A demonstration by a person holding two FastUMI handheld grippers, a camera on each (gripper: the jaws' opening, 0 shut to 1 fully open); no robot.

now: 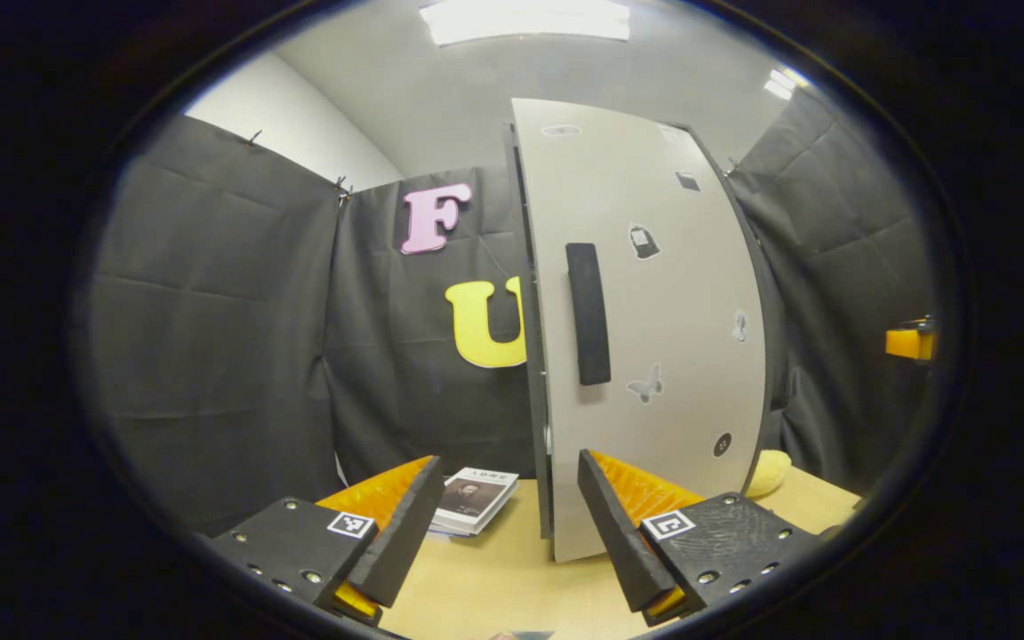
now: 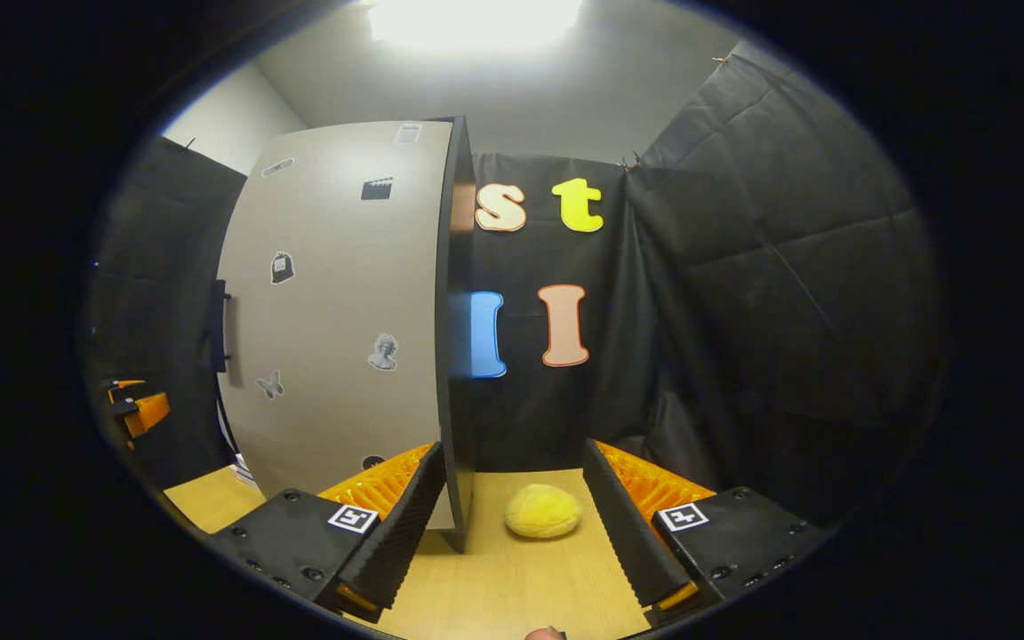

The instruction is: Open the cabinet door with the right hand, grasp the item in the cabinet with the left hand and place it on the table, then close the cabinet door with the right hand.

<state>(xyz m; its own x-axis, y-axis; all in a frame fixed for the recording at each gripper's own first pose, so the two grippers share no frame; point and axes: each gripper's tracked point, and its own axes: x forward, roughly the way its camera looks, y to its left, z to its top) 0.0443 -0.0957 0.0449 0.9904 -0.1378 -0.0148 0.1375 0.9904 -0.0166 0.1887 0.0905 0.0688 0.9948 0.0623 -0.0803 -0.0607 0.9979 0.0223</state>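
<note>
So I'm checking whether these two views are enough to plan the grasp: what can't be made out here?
- Cabinet interior and the item: left gripper view, hidden behind the shut cabinet door.
- Book: its near corner sits behind the left tongs.
- Yellow object: left gripper view, mostly behind the door's edge; it shows whole in the right gripper view.
- Door handle: right gripper view, edge-on at the door's far side.
- Stickers: too small to read.

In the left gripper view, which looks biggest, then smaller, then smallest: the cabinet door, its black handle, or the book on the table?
1. cabinet door, biggest by far.
2. black handle and book: they look about alike, so no ranking.
</note>
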